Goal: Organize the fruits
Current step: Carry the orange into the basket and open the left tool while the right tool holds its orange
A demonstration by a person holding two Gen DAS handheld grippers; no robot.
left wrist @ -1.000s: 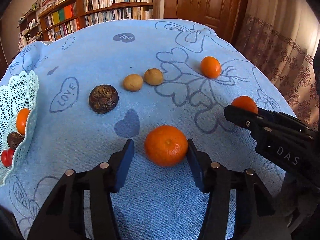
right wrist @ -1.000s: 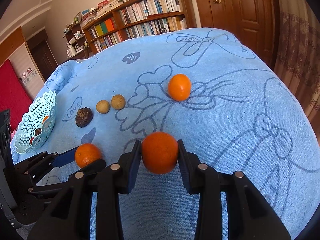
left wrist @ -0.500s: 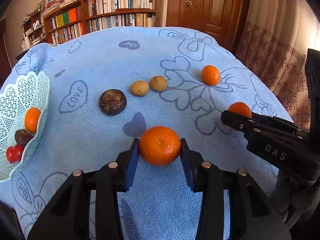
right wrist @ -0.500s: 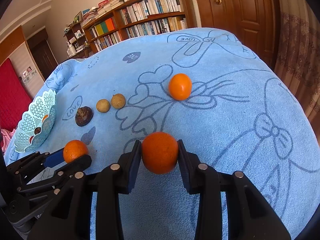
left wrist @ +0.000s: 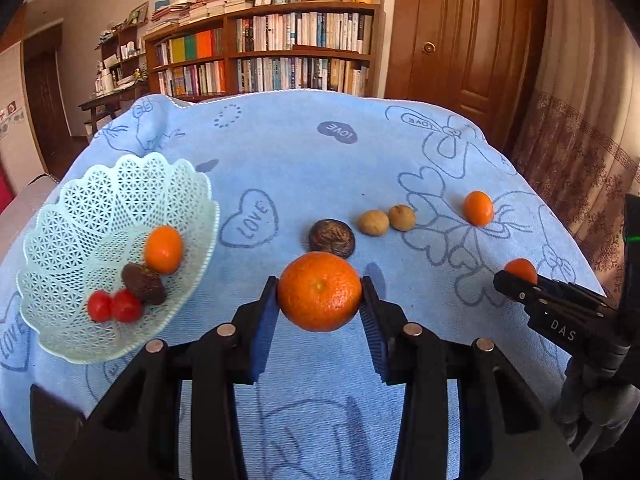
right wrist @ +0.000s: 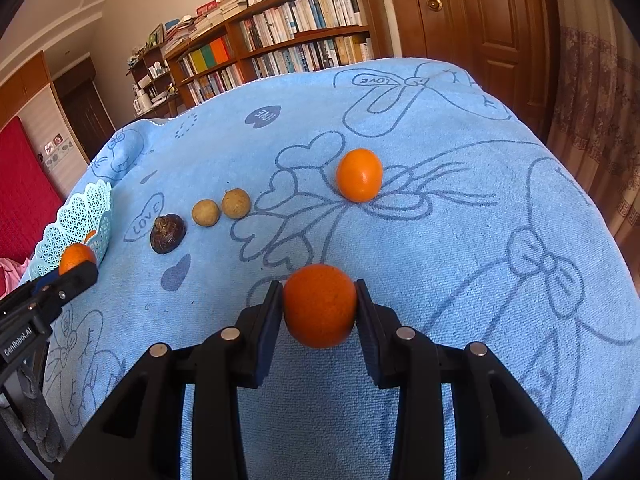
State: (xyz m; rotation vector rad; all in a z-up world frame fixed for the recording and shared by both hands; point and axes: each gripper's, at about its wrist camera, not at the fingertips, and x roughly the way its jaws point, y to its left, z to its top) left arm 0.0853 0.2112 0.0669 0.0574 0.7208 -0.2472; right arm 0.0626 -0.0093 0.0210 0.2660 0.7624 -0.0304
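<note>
My left tongs (left wrist: 320,304) and right tongs (right wrist: 319,312) each clamp an orange. I should release inside the basket (left wrist: 72,216), low, clear of its cherry tomatoes (left wrist: 114,306).

Between the left gripper (left wrist: 319,312) and the lattice basket (left wrist: 72,320) the blue cloth (left wrist: 300,168) lies bare, so that way is open. The basket's near half already holds an orange, a dark fruit and two red ones; its far half is free. Ahead of the left gripper a dark round fruit (left wrist: 331,238), two tan fruits (left wrist: 386,219) and a loose orange (left wrist: 478,208) stand in a line across the desk. The right gripper (right wrist: 319,312) blocks the right side. Beyond the line the cloth is clear.
</note>
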